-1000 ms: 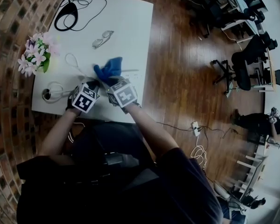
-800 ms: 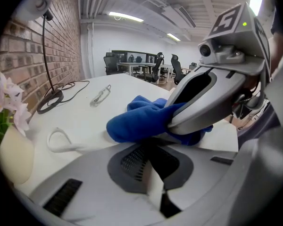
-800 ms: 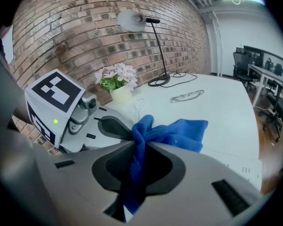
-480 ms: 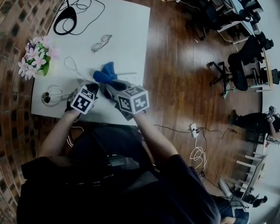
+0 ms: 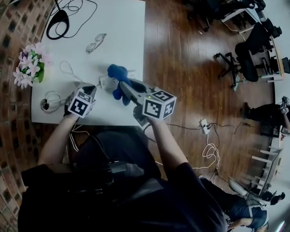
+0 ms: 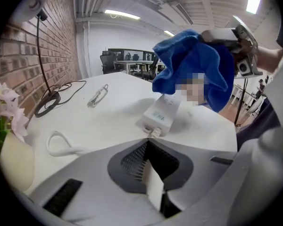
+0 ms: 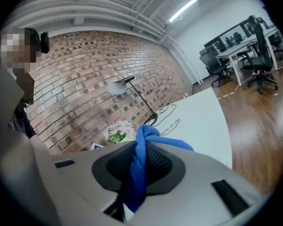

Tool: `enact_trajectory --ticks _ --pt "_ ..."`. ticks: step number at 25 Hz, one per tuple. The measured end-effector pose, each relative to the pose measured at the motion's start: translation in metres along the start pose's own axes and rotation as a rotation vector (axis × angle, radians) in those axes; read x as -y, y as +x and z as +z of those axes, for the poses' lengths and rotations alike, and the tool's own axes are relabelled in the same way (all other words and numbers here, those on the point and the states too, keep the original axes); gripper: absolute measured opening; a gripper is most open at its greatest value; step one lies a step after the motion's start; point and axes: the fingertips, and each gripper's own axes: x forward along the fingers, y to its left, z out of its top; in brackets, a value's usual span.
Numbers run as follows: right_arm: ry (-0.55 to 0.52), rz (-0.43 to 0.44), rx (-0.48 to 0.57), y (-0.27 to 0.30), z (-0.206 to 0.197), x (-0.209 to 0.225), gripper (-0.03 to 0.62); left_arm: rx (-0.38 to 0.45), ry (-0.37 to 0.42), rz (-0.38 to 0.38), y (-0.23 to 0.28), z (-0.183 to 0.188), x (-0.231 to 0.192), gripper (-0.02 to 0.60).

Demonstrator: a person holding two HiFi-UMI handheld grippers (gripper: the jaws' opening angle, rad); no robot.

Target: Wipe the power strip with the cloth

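Left gripper view, closest in: the left gripper (image 6: 148,145) has its jaws pinched together on the white cable (image 6: 154,132), right where the cable leaves the near end of the power strip (image 6: 161,116). The strip lies flat on the white table (image 6: 108,126), just beyond the jaw tips. There's a small label (image 6: 161,118) with greenish print on its near face, too small to read. No other writing can be made out.

Up over the strip's far end hangs the blue cloth (image 6: 188,65), bunched. Whether its lower fold brushes the strip can't be told. Switch to the right gripper view and there it is: the right gripper (image 7: 137,149) is clamped on the cloth, a thick twist running between the jaws and spilling past the tips.

Now the change. A second ago both grippers sat side by side by the strip, with the cloth down on it. Now the right gripper has swung up and off to the strip's right, taking the cloth along, and the strip's top is uncovered. The left one hasn't budged.

Beyond the strip and to its left lie the glasses (image 6: 98,95), farther still the lamp (image 6: 46,105) base, and the flowers (image 6: 4,107) stand well left.
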Motion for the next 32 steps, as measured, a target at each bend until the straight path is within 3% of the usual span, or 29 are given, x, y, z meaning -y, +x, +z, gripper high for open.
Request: enact_trajectory --ticks 7,15,19,24,27,32 --pt "-0.08 0.075 -0.07 -0.018 -0.023 -0.002 0.055 -0.007 -0.03 0.03 -0.001 -0.002 -0.004 0.0" --pt "-0.096 0.237 -0.17 -0.028 -0.051 -0.011 0.06 -0.109 0.025 0.081 0.0 0.001 -0.001 0.005" --pt "-0.174 0.296 -0.242 -0.032 -0.071 -0.014 0.061 -0.134 0.063 0.153 -0.012 0.007 -0.005 0.011" --pt "-0.229 0.299 -0.313 -0.032 -0.094 -0.001 0.061 -0.13 0.084 0.203 -0.034 0.021 -0.009 0.028" --pt "-0.27 0.273 -0.367 -0.03 -0.11 0.01 0.061 -0.143 0.108 0.18 -0.04 0.028 0.001 0.095" --pt "-0.351 0.29 -0.425 -0.037 -0.129 0.009 0.062 -0.168 0.191 0.149 -0.037 0.042 0.016 0.148"
